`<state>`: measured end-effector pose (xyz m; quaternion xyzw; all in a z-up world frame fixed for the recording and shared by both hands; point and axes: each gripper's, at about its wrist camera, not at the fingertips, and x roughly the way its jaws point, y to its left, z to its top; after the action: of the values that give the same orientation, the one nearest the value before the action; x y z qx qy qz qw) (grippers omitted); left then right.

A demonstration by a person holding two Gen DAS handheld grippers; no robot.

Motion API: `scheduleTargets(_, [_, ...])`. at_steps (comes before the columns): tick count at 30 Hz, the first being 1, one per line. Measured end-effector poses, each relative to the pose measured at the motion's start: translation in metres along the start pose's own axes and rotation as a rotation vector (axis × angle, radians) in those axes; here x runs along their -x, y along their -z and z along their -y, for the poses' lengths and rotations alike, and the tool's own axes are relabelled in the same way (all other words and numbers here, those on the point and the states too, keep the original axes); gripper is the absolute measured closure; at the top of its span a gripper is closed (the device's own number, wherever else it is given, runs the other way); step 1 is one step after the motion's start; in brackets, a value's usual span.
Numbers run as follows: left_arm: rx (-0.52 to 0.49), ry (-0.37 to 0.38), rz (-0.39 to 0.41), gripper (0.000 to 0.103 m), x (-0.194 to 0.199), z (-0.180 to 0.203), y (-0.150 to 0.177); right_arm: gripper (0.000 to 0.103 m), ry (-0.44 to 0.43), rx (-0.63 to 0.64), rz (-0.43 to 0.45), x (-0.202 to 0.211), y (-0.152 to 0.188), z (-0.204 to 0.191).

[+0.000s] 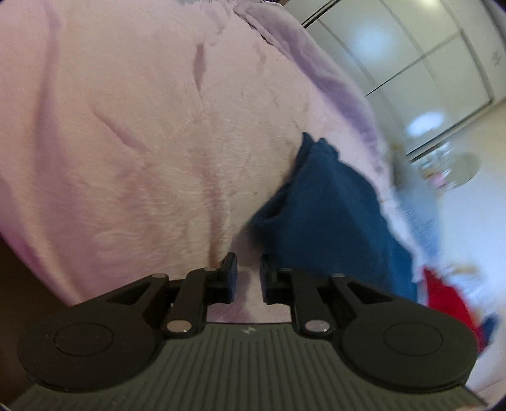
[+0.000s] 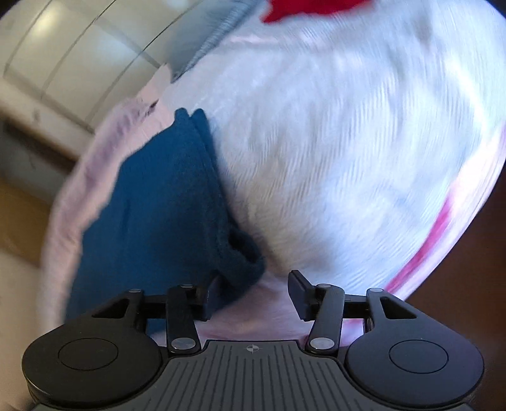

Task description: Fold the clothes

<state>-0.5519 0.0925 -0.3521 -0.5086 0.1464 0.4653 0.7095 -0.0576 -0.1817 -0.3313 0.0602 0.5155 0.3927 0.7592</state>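
The blue cloth [image 1: 332,221] lies on a soft pink blanket [image 1: 142,142]. It looks like a small folded piece, maybe shorts or a towel, but the pictures are blurry, so I can't say which.

The left hand-held gripper [image 1: 248,279] sits low over the pink blanket. Its jaws stand a little apart, with only a narrow gap, and they hold nothing. The blue cloth is just to the right of this gripper and a bit ahead of it. The near corner of the cloth comes close to the right finger.

The right hand-held gripper [image 2: 253,294] has its jaws wide apart. It holds nothing too. From this side the blue cloth [image 2: 151,215] is to the left and ahead. A rolled edge of the cloth reaches in near the left finger and may be touching it.

So the cloth lies between the two grippers. Its long side runs away from them, from the near edge up toward the far end of the blanket. I think the right gripper is a bit nearer, and it is open enough to take the rolled edge.

A white fuzzy cover [image 2: 348,142] with a pink stripe lies to the right of the cloth. Something red [image 2: 310,9] is farther off.
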Motion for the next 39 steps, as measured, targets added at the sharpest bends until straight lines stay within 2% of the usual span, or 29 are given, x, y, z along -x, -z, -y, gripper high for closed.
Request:
scheduleTargets(2, [-0.071, -0.080, 0.008, 0.087, 0.011, 0.016, 0.004, 0.053, 0.034, 0.094, 0.025, 0.010, 0.005, -0.012])
scheduleTargets(4, [-0.145, -0.159, 0.003, 0.079, 0.021, 0.034, 0.012, 0.053, 0.031, 0.145, 0.016, 0.015, 0.012, -0.023])
scheduleTargets(6, [-0.212, -0.220, -0.010, 0.079, 0.027, 0.049, 0.025, 0.053, 0.027, 0.190, -0.007, 0.017, 0.022, -0.034])
scheduleTargets(11, [-0.366, -0.261, 0.009, 0.077, 0.042, 0.081, 0.061, 0.053, 0.056, 0.338, -0.006, 0.027, 0.062, -0.067])
scheduleTargets(14, [-0.448, -0.292, 0.009, 0.077, 0.046, 0.092, 0.077, 0.053, 0.053, 0.383, -0.001, 0.032, 0.079, -0.080])
scheduleTargets(21, [-0.565, -0.320, 0.059, 0.072, 0.073, 0.109, 0.099, 0.053, 0.065, 0.438, 0.031, 0.053, 0.104, -0.091])
scheduleTargets(27, [-0.637, -0.316, 0.096, 0.070, 0.087, 0.120, 0.111, 0.053, 0.052, 0.451, 0.060, 0.072, 0.113, -0.092])
scheduleTargets(39, [-0.655, -0.293, 0.107, 0.070, 0.097, 0.123, 0.123, 0.053, 0.017, 0.461, 0.081, 0.087, 0.120, -0.095])
